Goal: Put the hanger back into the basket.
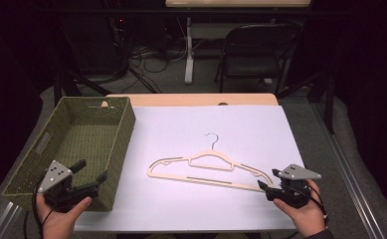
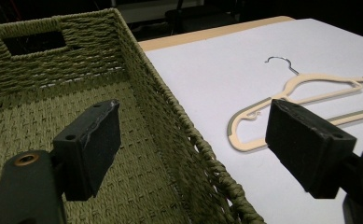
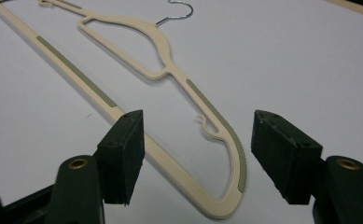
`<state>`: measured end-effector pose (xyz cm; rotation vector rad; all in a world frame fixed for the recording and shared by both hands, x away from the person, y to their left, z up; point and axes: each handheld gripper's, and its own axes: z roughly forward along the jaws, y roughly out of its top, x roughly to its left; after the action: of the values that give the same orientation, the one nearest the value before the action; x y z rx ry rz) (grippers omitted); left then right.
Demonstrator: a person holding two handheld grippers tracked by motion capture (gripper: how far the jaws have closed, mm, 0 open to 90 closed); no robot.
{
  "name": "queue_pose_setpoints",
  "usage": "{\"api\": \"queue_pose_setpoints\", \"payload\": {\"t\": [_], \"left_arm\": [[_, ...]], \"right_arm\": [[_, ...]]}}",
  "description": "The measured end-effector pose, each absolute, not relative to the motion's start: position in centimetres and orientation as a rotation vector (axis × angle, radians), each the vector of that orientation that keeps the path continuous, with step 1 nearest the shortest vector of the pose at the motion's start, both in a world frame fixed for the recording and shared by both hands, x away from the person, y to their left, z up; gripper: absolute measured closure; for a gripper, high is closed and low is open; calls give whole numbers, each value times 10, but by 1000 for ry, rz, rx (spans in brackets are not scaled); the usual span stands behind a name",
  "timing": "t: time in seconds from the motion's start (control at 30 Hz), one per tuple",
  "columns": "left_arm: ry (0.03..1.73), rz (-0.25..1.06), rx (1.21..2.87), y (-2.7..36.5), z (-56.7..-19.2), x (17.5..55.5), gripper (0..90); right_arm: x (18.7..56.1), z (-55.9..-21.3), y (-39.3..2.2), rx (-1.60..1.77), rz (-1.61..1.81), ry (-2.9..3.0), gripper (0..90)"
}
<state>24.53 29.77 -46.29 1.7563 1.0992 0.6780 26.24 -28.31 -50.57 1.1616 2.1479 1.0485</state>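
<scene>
On the white sheet covering the desk (image 1: 260, 119), a cream hanger (image 1: 208, 169) lies flat, its right end between the wide-spread fingers of the right gripper (image 1: 267, 183), pads not yet touching it. The left gripper (image 1: 92, 175) hovers at the near right corner of the woven basket (image 1: 112, 149), fingers wide and empty. A clean pick likely means closing squarely across the thin rim without letting it slide. Whether the lower finger touches the sheet is hard to tell.

Bright sheet, dark surroundings

Overhead light whitens the white sheet (image 1: 216, 149); room from 9 through 12 to 3 o'clock sinks into black. Near jaws slightly soft, shadows faint.
</scene>
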Motion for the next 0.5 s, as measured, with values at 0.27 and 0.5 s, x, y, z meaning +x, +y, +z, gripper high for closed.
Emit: {"api": "queue_pose_setpoints", "payload": {"t": [0.27, 0.5], "left_arm": [[1099, 677, 1758, 297, -463, 245, 180], [1094, 675, 1762, 296, -463, 245, 180]], "right_arm": [[279, -500, -282, 1145, 999, 2219, 343], [292, -491, -274, 1086, 943, 2285, 343]]}}
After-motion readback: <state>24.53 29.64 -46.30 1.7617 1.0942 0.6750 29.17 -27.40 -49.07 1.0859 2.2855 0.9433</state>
